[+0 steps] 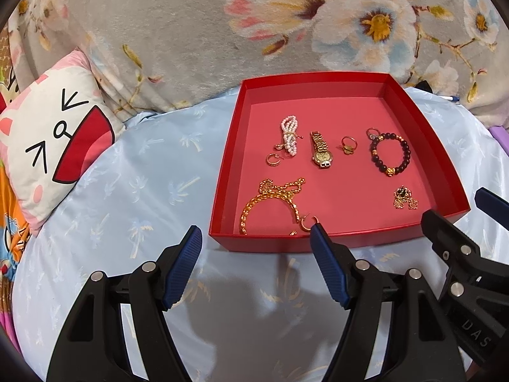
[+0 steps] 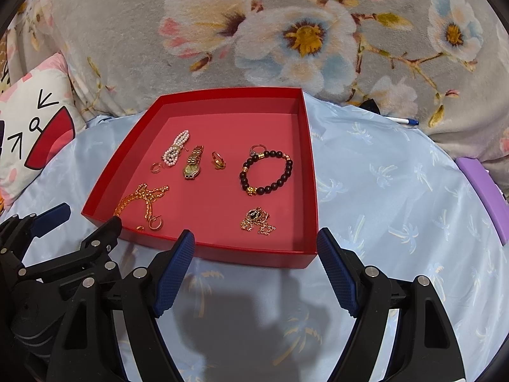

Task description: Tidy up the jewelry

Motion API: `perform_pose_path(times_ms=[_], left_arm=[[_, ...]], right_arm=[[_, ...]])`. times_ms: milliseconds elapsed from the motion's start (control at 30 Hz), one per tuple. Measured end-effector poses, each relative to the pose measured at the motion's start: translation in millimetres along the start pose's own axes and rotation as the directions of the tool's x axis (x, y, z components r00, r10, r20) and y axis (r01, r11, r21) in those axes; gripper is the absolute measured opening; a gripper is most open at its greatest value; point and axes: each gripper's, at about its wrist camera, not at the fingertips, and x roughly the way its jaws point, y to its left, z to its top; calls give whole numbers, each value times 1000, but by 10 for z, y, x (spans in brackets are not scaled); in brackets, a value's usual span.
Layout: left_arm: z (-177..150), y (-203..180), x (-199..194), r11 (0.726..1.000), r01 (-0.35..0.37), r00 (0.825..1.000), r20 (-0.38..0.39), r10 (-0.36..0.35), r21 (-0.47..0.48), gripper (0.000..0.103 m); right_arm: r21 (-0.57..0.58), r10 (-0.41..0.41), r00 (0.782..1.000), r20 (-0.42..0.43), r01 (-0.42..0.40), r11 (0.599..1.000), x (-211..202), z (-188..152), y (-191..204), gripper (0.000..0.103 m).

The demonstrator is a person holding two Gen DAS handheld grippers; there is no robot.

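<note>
Your left gripper (image 1: pixel 256 267) hovers over the pale blue sheet (image 1: pixel 127 210) with its jaws well apart and nothing between them; its right pad (image 1: pixel 329 273) sits just short of the near wall of the red tray (image 1: pixel 318 79). Your right gripper (image 2: pixel 256 269) is spread just as wide and equally empty, its left pad (image 2: pixel 175 270) just before the same near wall.

Ahead of both tools, that shallow tray holds all the jewelry you can see. Closest to your left gripper, against the near wall, a heavy gold chain (image 1: pixel 270 200) lies heaped with a small gold hoop earring (image 1: pixel 307 222) beside it. Closest to your right gripper, a thinner gold chain (image 2: pixel 257 219) is bunched around a dark pendant. Farther from the tools, a row runs across the tray floor: an open gold ear cuff (image 1: pixel 273 159), a folded pearl strand (image 1: pixel 290 138), a gold watch (image 1: pixel 320 150), a gold ring (image 1: pixel 347 145), and a dark beaded bracelet (image 1: pixel 389 152) with gold spacers. A second ring (image 2: pixel 257 149) touches the bracelet's far edge.

Beyond the tray lies a grey floral blanket (image 2: pixel 286 31). Off to your left rests a cartoon-face pillow (image 1: pixel 54 133); past the tray's far right corner lies a white pen (image 2: pixel 402 121), and a purple edge (image 2: pixel 483 187) shows at the far right.
</note>
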Motion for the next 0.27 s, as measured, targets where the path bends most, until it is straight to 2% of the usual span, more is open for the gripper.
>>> perform_pose_path(times_ms=[267], left_arm=[[1, 6, 6, 1000, -3, 1000, 5, 3, -4, 68]], right_arm=[[-1, -1, 1000, 1, 1, 1000, 8, -5, 0, 77]])
